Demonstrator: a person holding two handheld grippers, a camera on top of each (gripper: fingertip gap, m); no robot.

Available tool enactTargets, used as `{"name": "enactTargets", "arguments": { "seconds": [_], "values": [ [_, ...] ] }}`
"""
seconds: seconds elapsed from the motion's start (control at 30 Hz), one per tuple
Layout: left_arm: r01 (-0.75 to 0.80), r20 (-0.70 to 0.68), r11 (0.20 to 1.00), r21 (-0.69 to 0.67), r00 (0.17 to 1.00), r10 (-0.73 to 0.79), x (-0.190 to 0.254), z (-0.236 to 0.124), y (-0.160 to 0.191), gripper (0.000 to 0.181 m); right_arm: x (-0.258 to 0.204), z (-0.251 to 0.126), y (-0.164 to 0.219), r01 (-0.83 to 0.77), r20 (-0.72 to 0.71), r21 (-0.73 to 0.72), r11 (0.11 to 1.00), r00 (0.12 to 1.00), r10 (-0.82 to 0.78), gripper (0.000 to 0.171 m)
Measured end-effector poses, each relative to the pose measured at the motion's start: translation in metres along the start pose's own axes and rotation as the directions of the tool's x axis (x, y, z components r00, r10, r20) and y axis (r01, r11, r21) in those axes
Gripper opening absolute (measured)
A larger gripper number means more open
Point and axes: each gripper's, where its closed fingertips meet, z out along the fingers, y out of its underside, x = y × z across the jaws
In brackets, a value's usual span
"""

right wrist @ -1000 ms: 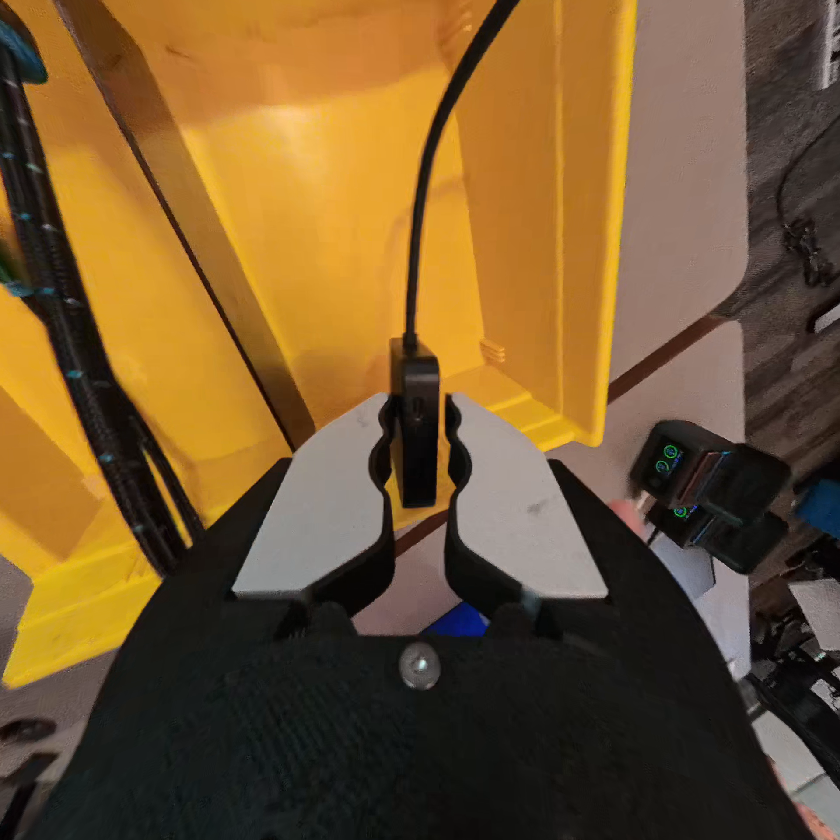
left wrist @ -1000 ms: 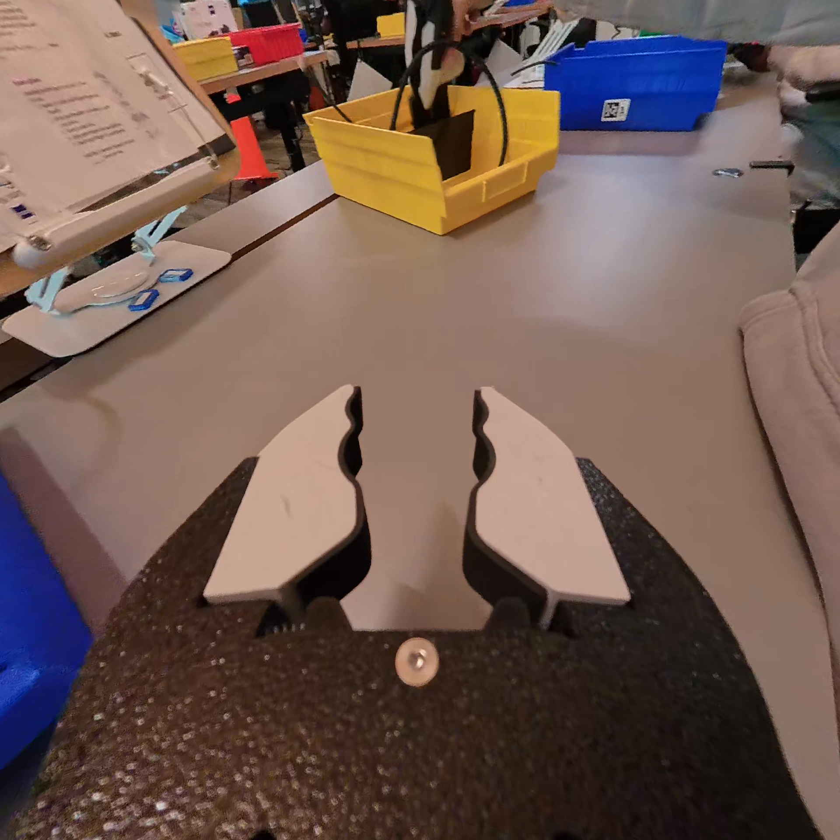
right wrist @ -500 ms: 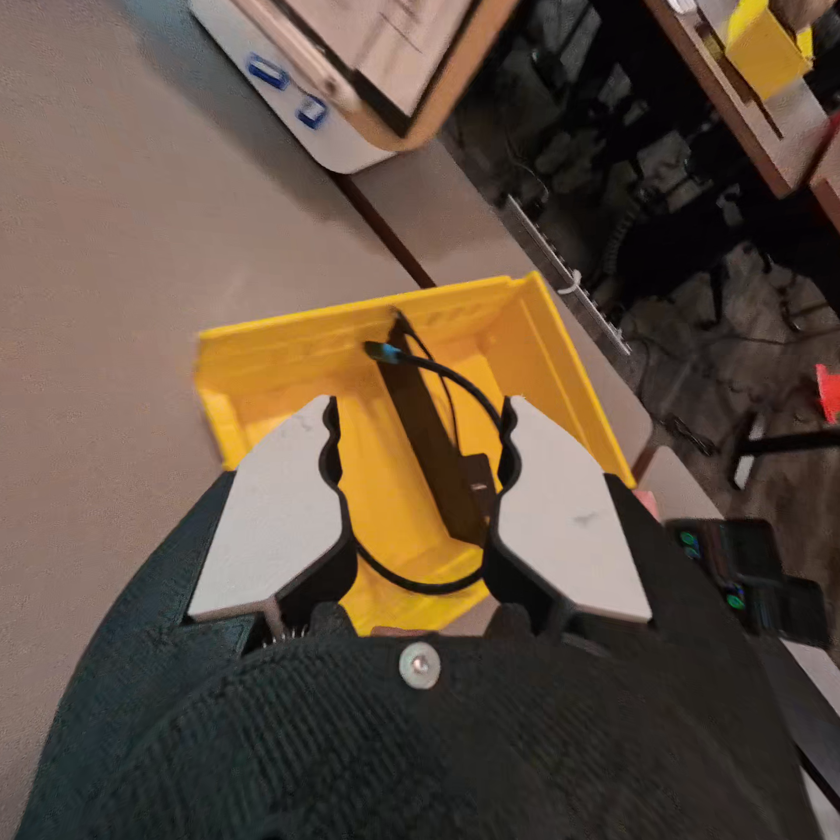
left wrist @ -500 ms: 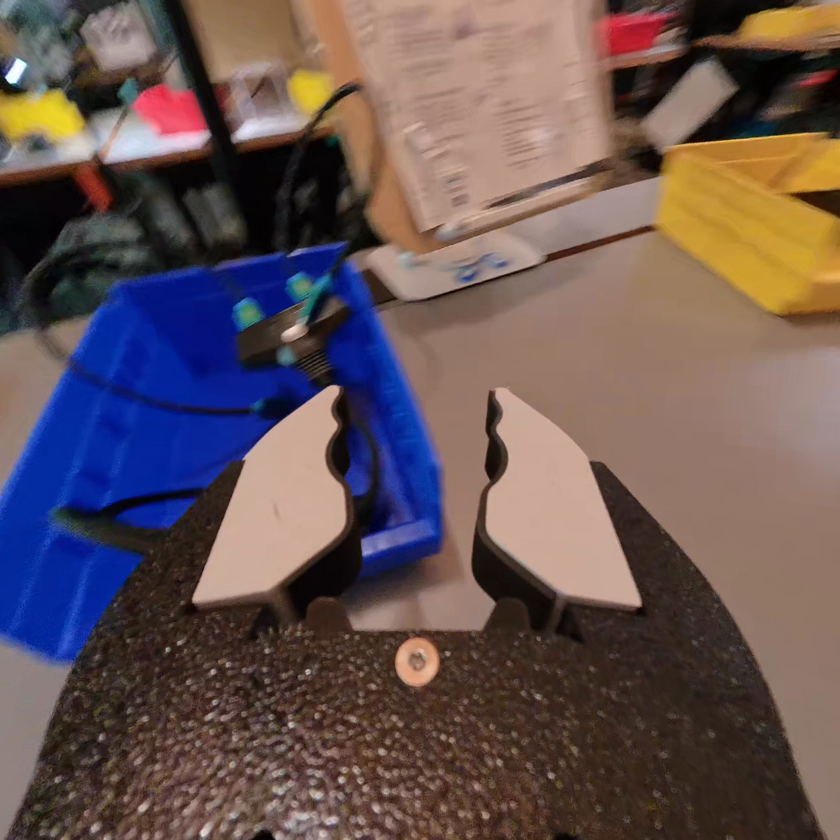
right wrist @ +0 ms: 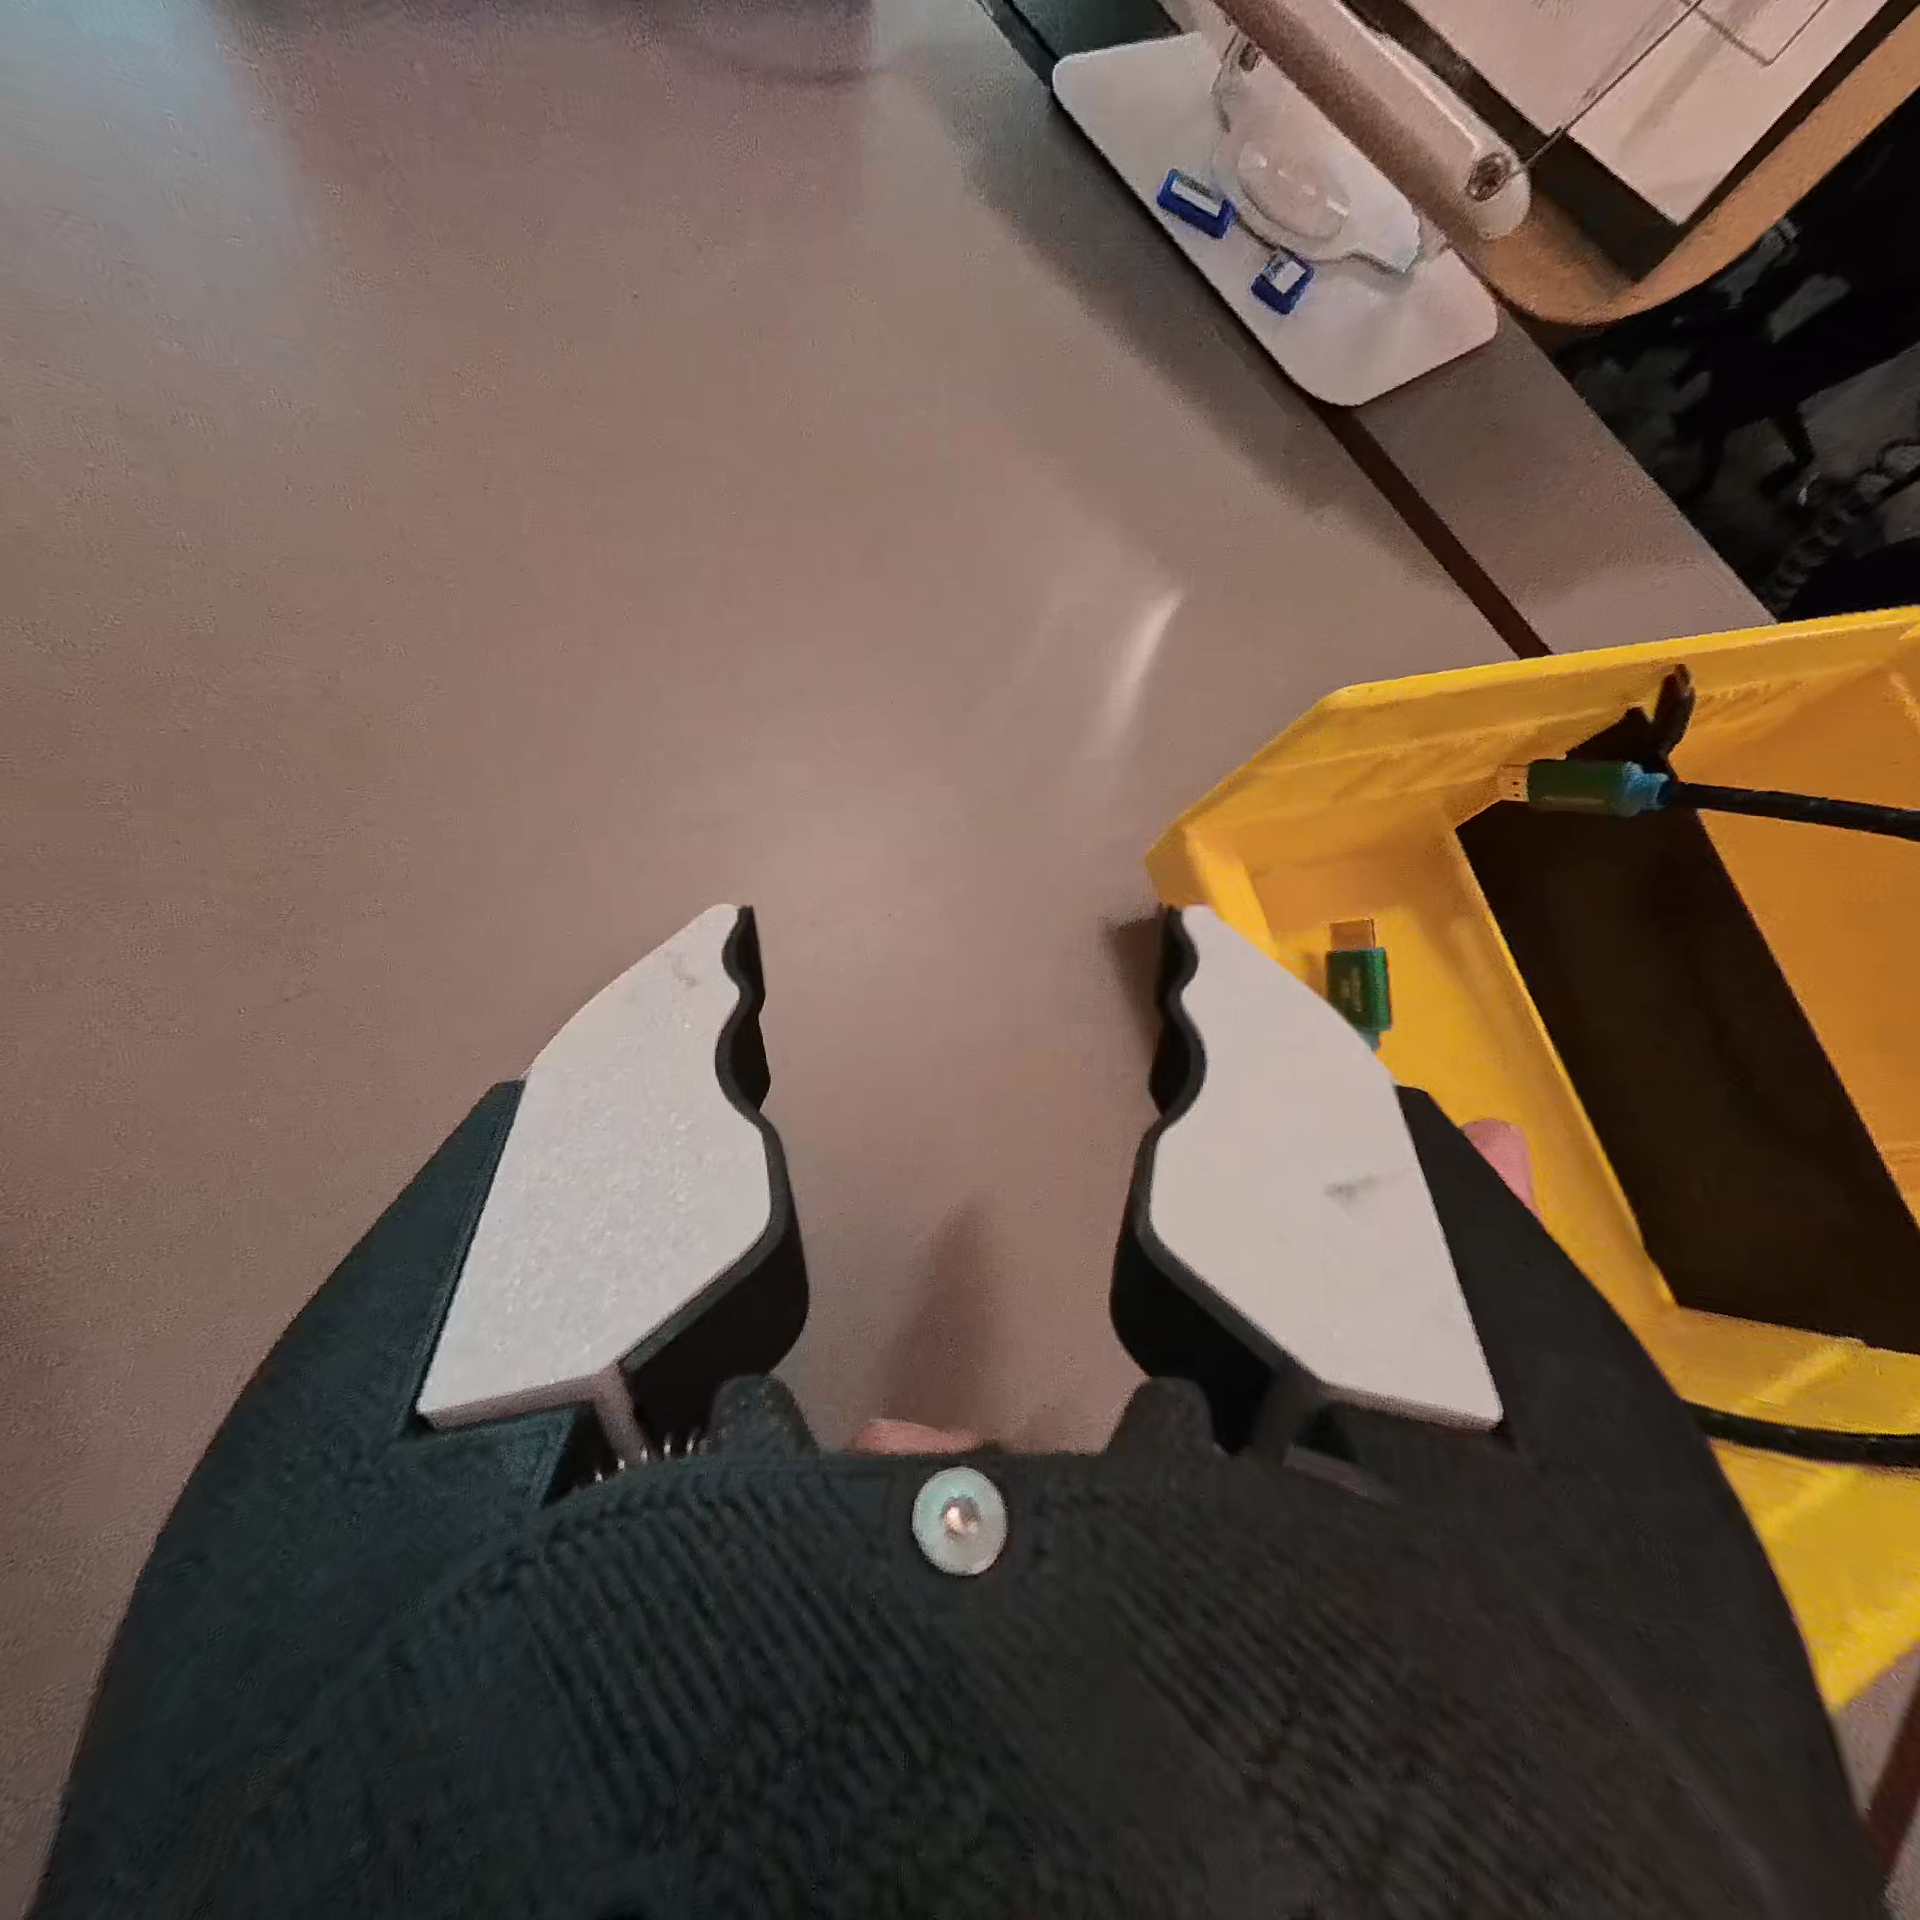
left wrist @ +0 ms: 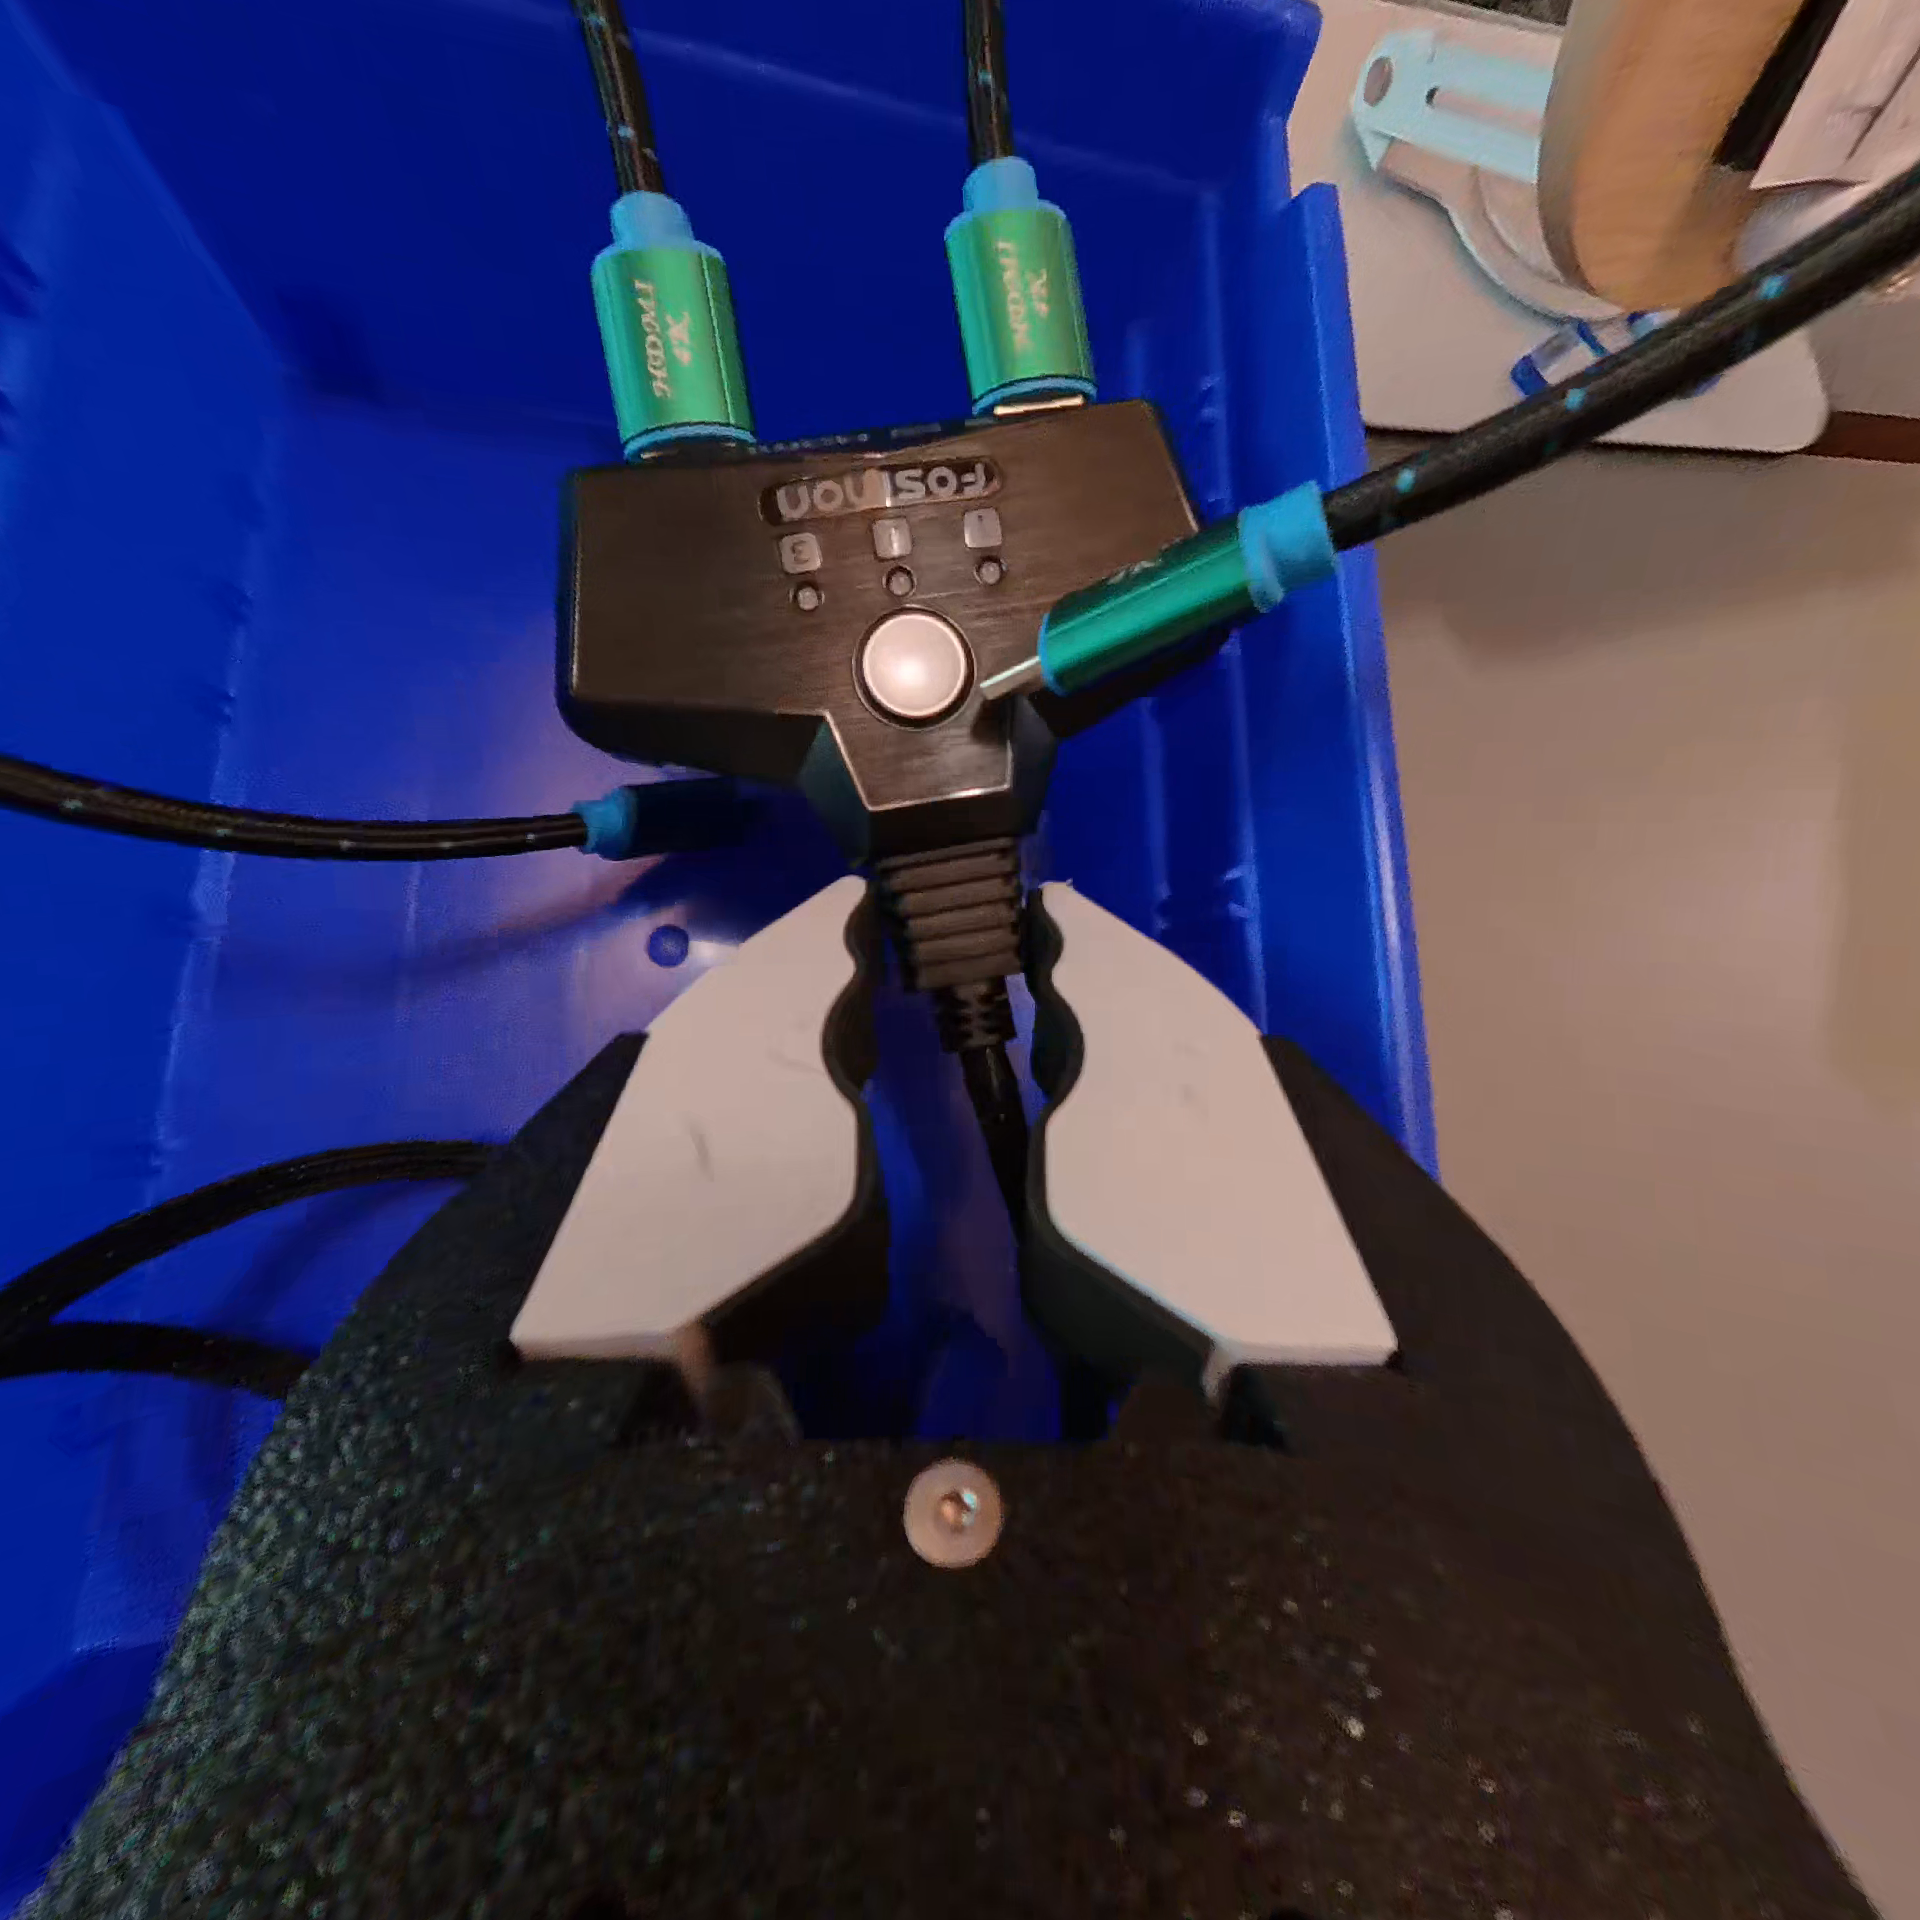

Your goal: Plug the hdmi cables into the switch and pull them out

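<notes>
Black switch tail between closed left tongs

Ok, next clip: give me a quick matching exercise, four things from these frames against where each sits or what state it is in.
Things:
1. left gripper
2. right gripper
3. switch
4. loose green plug

States:
A. in the yellow bin
B. open over bare table
C. closed on the switch's ribbed cable boot
D. over the blue bin, two green plugs seated in it

Pairs: 1-C, 2-B, 3-D, 4-A
</notes>
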Motion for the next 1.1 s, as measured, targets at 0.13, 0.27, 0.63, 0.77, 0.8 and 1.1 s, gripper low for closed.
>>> {"name": "enactTargets", "arguments": {
  "seconds": [0.13, 0.27, 0.63, 0.77, 0.8, 1.1],
  "values": [
    [-0.116, 0.093, 0.979, 0.166, 0.99, 0.102, -0.002, -0.02, -0.014, 0.025, -0.008, 0.004, 0.0, -0.066, 0.02, 0.038, 0.997, 0.998, 0.065, 0.071],
    [-0.243, 0.144, 0.91, 0.336, 0.968, 0.205, 0.012, -0.067, -0.033, 0.023, -0.019, 0.014, -0.017, -0.143, 0.092, 0.118, 0.983, 0.987, 0.133, 0.071],
    [-0.673, 0.064, 0.649, 0.355, 0.71, 0.702, 0.136, -0.199, -0.042, 0.024, 0.032, -0.001, -0.088, -0.253, 0.047, 0.387, 0.887, 0.966, 0.255, 0.072],
    [-0.757, -0.157, 0.529, 0.384, 0.511, 0.845, 0.201, -0.197, -0.004, 0.024, 0.044, -0.002, -0.126, -0.657, 0.517, 0.432, 0.617, 0.741, 0.428, 0.071],
    [-0.765, -0.197, 0.501, 0.406, 0.462, 0.865, 0.216, -0.193, 0.007, 0.023, 0.03, 0.008, -0.134, -0.733, 0.634, 0.358, 0.578, 0.646, 0.426, 0.065],
    [-0.795, -0.306, 0.334, 0.506, 0.197, 0.931, 0.272, -0.159, 0.069, 0.023, -0.087, 0.012, -0.169, -0.86, 0.986, -0.108, 0.498, -0.029, 0.164, 0.077]
  ]
}}
